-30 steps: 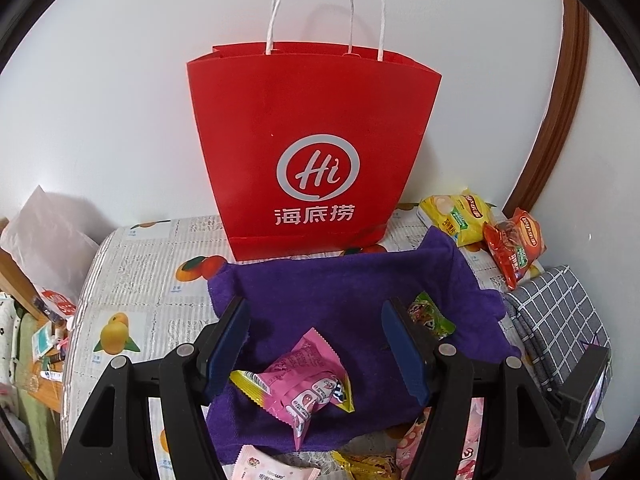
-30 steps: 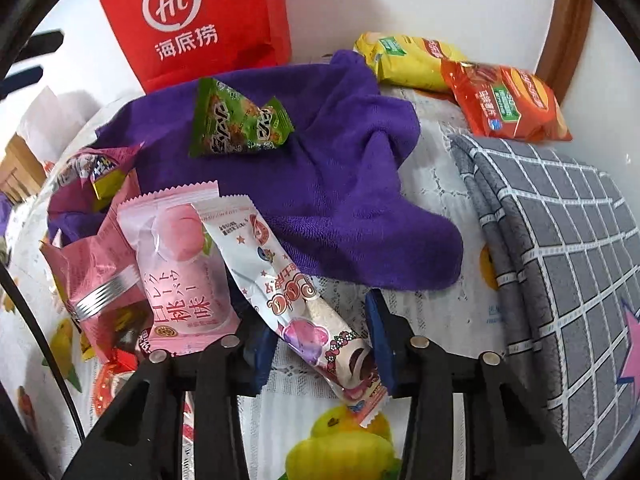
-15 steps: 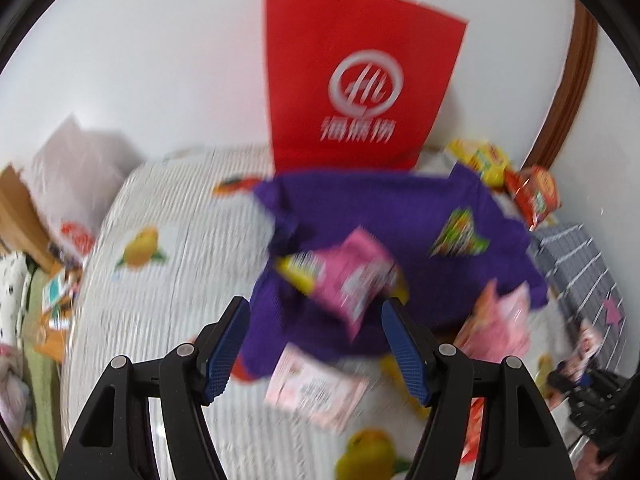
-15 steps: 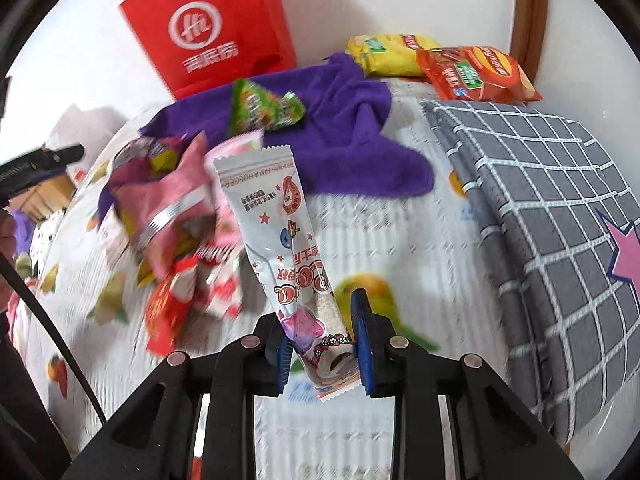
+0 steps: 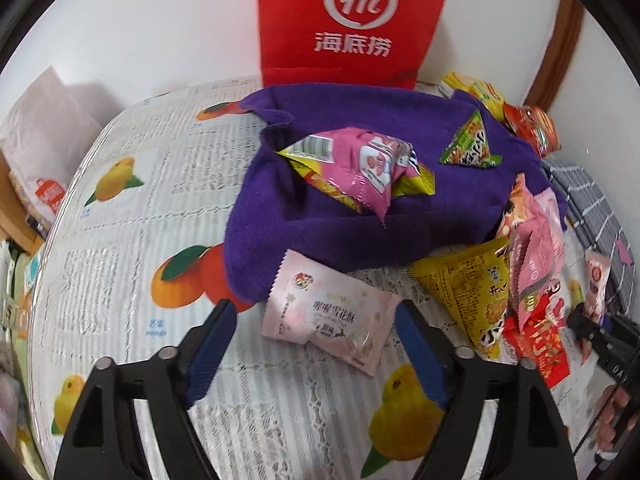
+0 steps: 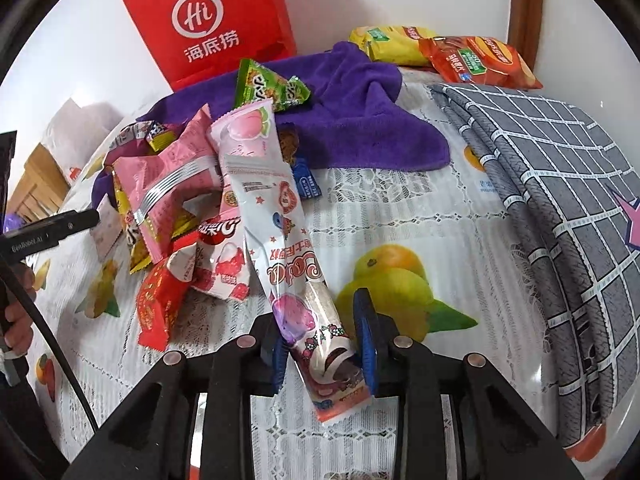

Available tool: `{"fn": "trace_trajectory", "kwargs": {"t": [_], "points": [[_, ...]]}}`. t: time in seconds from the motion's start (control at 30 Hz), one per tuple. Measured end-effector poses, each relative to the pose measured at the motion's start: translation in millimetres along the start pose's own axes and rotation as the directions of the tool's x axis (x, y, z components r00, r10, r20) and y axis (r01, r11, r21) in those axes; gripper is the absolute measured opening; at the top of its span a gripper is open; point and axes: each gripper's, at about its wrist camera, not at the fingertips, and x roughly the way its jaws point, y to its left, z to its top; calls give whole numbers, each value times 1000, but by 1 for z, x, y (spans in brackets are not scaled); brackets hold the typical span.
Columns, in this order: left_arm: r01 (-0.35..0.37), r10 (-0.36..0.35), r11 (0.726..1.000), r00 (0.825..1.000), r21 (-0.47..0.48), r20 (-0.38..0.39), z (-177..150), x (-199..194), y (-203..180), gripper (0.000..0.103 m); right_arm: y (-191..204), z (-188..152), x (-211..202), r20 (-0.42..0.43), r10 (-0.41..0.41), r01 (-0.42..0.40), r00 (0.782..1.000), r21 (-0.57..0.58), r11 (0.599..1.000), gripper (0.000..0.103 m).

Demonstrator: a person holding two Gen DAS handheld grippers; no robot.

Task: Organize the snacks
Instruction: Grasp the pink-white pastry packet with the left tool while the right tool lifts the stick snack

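A white wall [image 5: 160, 20] stands behind a table with a fruit-print cloth [image 5: 120, 240].

The left gripper [image 5: 316, 344] has its fingers wide apart, and they have just been opening more. A pale pink snack packet [image 5: 328, 312] lies flat on the cloth between the fingertips, but the pads do not press it. To the left of this gripper the cloth is bare out to the table's left edge.

The right gripper [image 6: 324, 344] is clamped on the low end of a long white snack stick [image 6: 276, 232]. The stick leans up over the pile of snacks [image 6: 172, 216] on its left. To its right the cloth is bare as far as a grey checked cloth [image 6: 560, 208] by the table's right edge.

A purple towel [image 5: 360, 232] lies toward the back edge with a pink bag [image 5: 360, 164] and a green packet [image 5: 468, 148] on it. A red paper bag [image 5: 352, 20] stands at the back against the wall. A yellow bag [image 6: 392, 44] and an orange bag [image 6: 480, 64] lie at the back right corner.
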Motion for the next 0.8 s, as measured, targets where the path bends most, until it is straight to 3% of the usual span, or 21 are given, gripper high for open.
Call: {"fn": "trace_trajectory", "kwargs": {"t": [0.2, 0.43, 0.8], "points": [[-14, 18, 998, 998, 59, -56, -5, 24, -15, 82, 3, -3, 2, 57, -20, 21, 998, -23, 1000, 30], [-18, 19, 998, 1000, 62, -17, -14, 25, -25, 83, 9, -4, 5, 95, -61, 66, 994, -49, 997, 30], [11, -11, 995, 1000, 96, -1, -25, 12, -35, 45, 6, -4, 5, 90, -67, 69, 994, -25, 997, 24]]}}
